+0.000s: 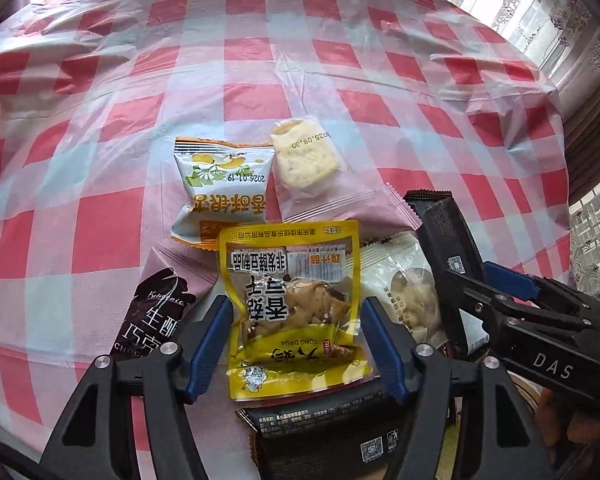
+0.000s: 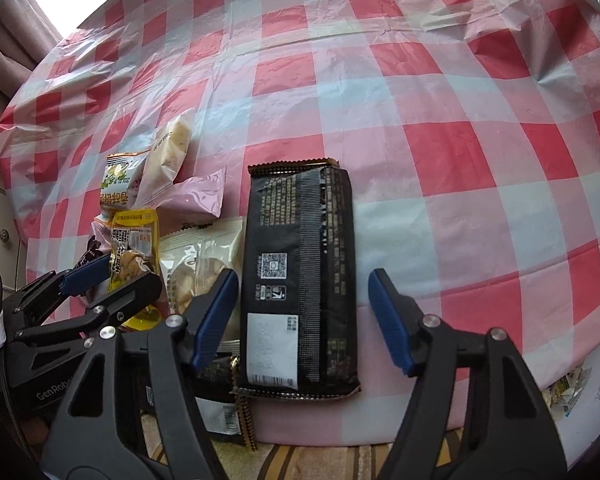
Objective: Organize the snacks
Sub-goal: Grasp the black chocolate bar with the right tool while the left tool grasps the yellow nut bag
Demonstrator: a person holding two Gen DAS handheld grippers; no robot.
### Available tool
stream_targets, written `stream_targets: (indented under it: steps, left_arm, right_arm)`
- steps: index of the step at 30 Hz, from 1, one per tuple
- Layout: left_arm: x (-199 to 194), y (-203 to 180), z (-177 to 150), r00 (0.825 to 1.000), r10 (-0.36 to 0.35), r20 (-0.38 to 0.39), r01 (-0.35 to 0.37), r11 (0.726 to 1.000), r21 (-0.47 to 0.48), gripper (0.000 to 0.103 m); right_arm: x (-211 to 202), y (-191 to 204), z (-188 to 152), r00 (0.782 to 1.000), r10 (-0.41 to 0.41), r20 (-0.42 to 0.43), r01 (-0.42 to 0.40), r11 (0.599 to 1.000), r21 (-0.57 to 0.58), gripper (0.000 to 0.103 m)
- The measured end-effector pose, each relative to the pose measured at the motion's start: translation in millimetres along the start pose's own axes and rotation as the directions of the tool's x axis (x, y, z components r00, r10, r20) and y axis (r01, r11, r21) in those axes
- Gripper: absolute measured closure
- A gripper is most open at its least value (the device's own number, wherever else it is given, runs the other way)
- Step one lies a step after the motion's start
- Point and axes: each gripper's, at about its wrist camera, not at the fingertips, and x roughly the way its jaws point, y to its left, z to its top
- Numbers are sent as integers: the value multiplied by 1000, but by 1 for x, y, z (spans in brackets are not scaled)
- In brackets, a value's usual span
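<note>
While the left gripper straddles the yellow tofu pouch, pads clear, the right gripper gapes around the black wrapper just beside it.

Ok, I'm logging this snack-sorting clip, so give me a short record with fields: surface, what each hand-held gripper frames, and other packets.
surface: red-and-white checked tablecloth
left hand-held gripper: open, astride the yellow packet, pads clear of it
right hand-held gripper: open, astride the long black packet, no contact visible
other packets: ginkgo-print packet, clear-wrapped pastry, chocolate wrapper
</note>
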Motion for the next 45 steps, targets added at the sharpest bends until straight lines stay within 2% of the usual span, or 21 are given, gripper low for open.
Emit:
stream_targets:
  steps: [4,7,12,15,16,20,22,24,25,28,30,34,38,45]
  left_arm:
    - [-6,-6,-5,1000,12,14,-12,999,34,44]
    - [-12,-2,-8,1000,-3,25,3,1000,11,56]
    - [-11,13,-13,997,-80,0,80,994,-71,54]
    - [-12,13,-15,997,-75,-22,73,994,-75,48]
    - [-13,10,-17,997,-71,-29,69,996,-62,43]
    - [-9,-12,-20,998,11,-68,-9,1000,27,32]
    - [-4,-21,-19,993,78,-84,-74,996,50,32]
    - [-1,-26,-16,989,124,-86,-120,991,51,37]
    - [1,-29,-14,985,154,-82,-150,987,59,42]
    - [0,-28,-13,985,156,-76,-153,987,44,45]
    - [-7,-21,-15,987,150,-62,-150,989,8,46]
    - [-24,-5,-17,994,107,-8,-107,991,-76,58]
    - [-28,-4,-22,993,116,-6,-117,989,-90,58]
    - [-64,-10,-33,990,87,108,-77,992,-96,59]
  right_arm:
    - [-2,-1,-3,1000,9,4,-9,1000,-12,49]
    - [-4,-4,-4,1000,26,10,-26,1000,-3,49]
    - [-11,-7,-11,999,35,16,-35,999,0,49]
    - [-21,-12,-15,999,33,37,-34,999,5,50]
    - [-25,-13,-17,998,32,45,-32,999,7,50]
    - [-40,-19,-25,996,15,83,-16,1000,14,50]
    - [-47,-22,-30,995,9,102,-11,1000,17,50]
    - [-53,-24,-32,993,8,117,-10,1000,19,50]
    - [-56,-24,-33,992,9,122,-12,1000,18,50]
    - [-62,-27,-35,991,22,134,-25,999,21,50]
    - [-67,-32,-38,989,35,142,-39,999,29,50]
    - [-74,-42,-43,986,57,156,-65,997,49,50]
    - [-79,-51,-46,983,74,166,-86,994,70,50]
    - [-94,-73,-56,977,88,194,-112,987,115,50]
